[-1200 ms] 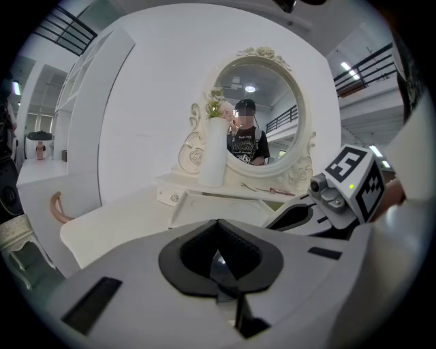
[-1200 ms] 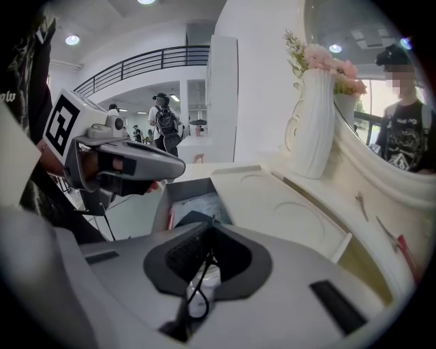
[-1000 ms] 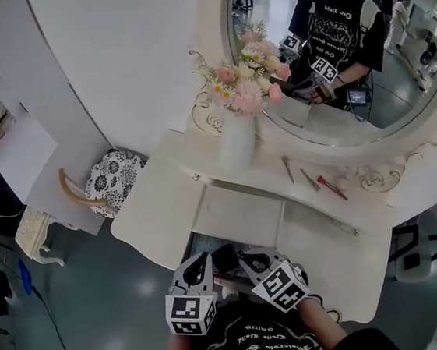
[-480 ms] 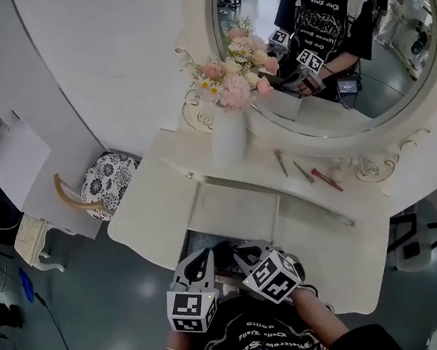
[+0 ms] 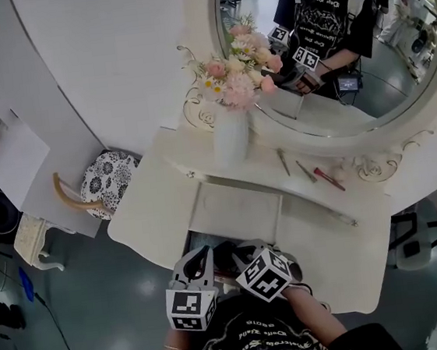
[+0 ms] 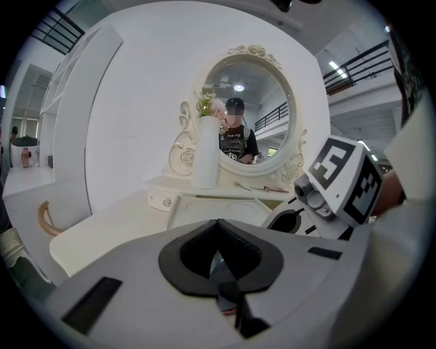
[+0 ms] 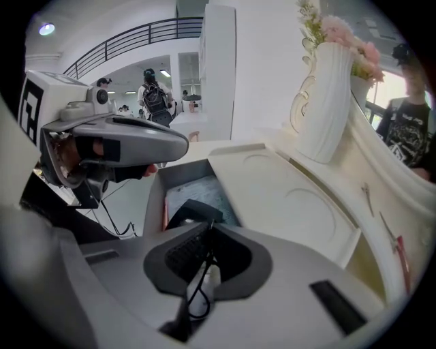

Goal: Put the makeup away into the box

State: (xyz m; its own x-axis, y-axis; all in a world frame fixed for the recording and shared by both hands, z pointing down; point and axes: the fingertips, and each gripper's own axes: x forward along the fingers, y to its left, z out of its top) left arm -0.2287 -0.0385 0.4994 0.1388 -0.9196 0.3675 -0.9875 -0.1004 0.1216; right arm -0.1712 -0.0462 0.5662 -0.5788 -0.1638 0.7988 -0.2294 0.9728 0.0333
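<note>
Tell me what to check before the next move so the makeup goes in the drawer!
1. Drawer open: ok.
2. Right gripper holding something: ok, it is shut on a small white thing.
3. Left gripper empty: cannot tell; its jaws are together.
4. All makeup sticks put away: not ok, three lie out by the mirror.
5. Vase upright and away from both grippers: ok.

Black T-shirt (image 5: pixel 249 341) bears white print, bottom centre; left gripper (image 5: pixel 197 259) and right gripper (image 5: pixel 241 251) are grey, black-padded, with square-marker cubes.
</note>
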